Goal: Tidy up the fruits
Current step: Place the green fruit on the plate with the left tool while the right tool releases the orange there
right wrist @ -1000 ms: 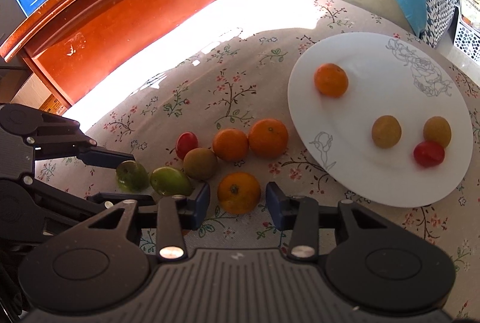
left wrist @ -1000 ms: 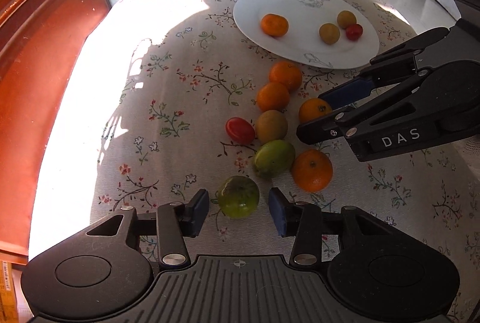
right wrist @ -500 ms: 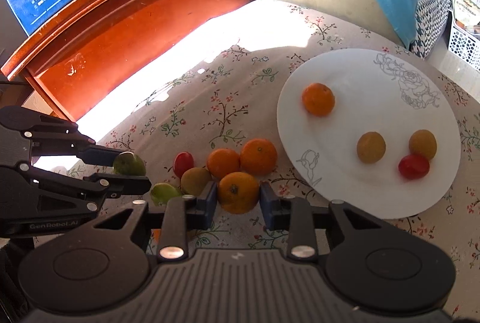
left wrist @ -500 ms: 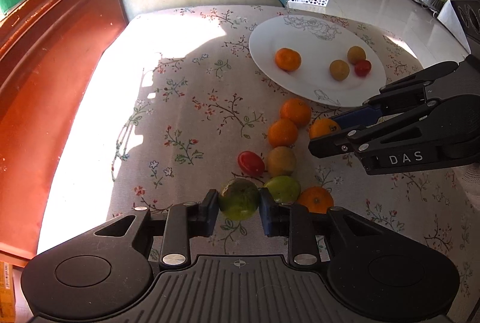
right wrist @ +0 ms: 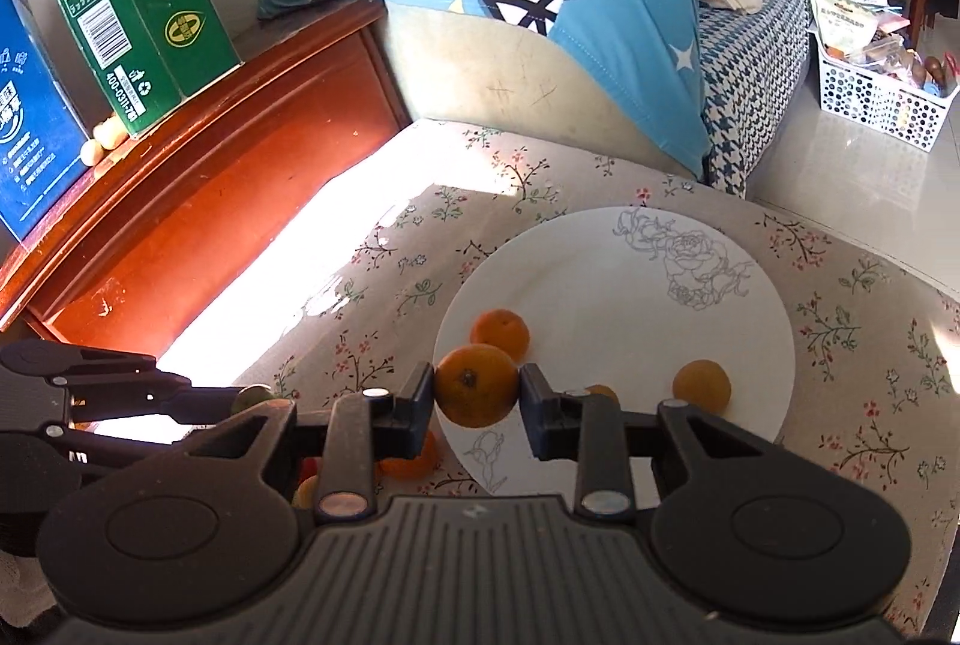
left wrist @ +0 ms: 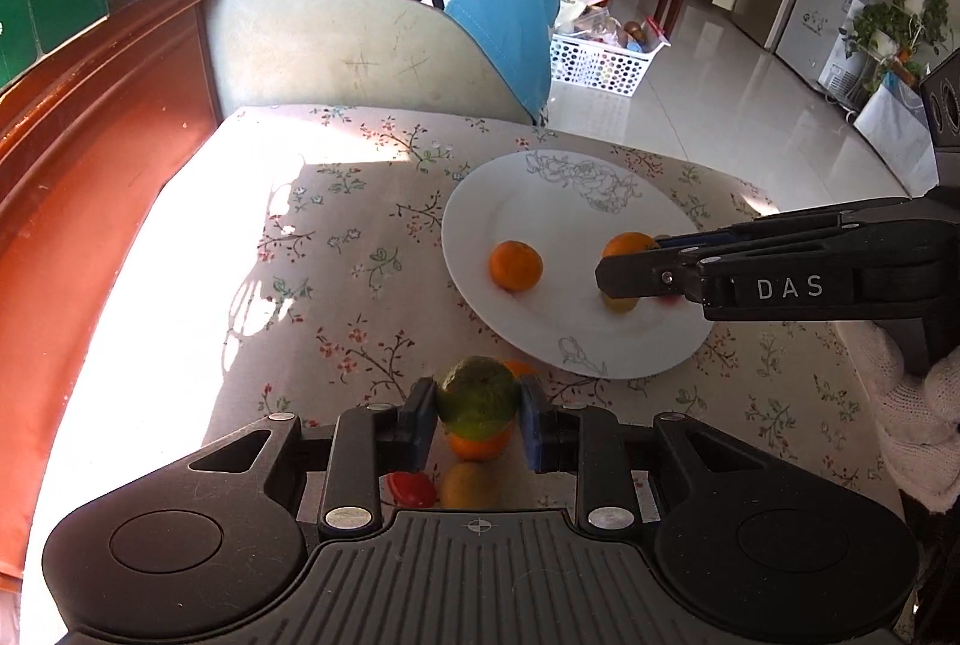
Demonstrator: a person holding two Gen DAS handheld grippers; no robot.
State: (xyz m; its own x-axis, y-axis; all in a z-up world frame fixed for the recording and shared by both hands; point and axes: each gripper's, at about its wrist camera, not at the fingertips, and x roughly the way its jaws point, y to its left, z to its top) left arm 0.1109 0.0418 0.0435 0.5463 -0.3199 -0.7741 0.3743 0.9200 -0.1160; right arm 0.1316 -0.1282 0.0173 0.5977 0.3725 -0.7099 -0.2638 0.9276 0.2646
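Fruits are riding in both of my tools at once: my left gripper (left wrist: pixel 478 414) is pinching a green fruit (left wrist: pixel 478 396) between its pads, raised above the flowered tablecloth (left wrist: pixel 336 297), while my right gripper (right wrist: pixel 477 402) is clamping an orange (right wrist: pixel 477 393) and carrying it over the near edge of the white plate (right wrist: pixel 690 345).

Seen from the left, my right gripper (left wrist: pixel 636 267) is reaching in over the plate (left wrist: pixel 540 201) with its orange (left wrist: pixel 627 244) at the tips.

Already lying on the plate are one orange (right wrist: pixel 500 333) just beyond my load and two smaller yellowish fruits (right wrist: pixel 701 386), one partly hidden behind my finger; something red is also peeking from under the right tool in the left view, though I cannot say what.

Waiting on the cloth beneath my left gripper are another orange (left wrist: pixel 478 446), a red fruit (left wrist: pixel 411 489) and a yellow-brown one (left wrist: pixel 470 486).

I am judging the sort as roughly half done: two fruits are in transit, at least three are left on the cloth, and neither load is released yet.
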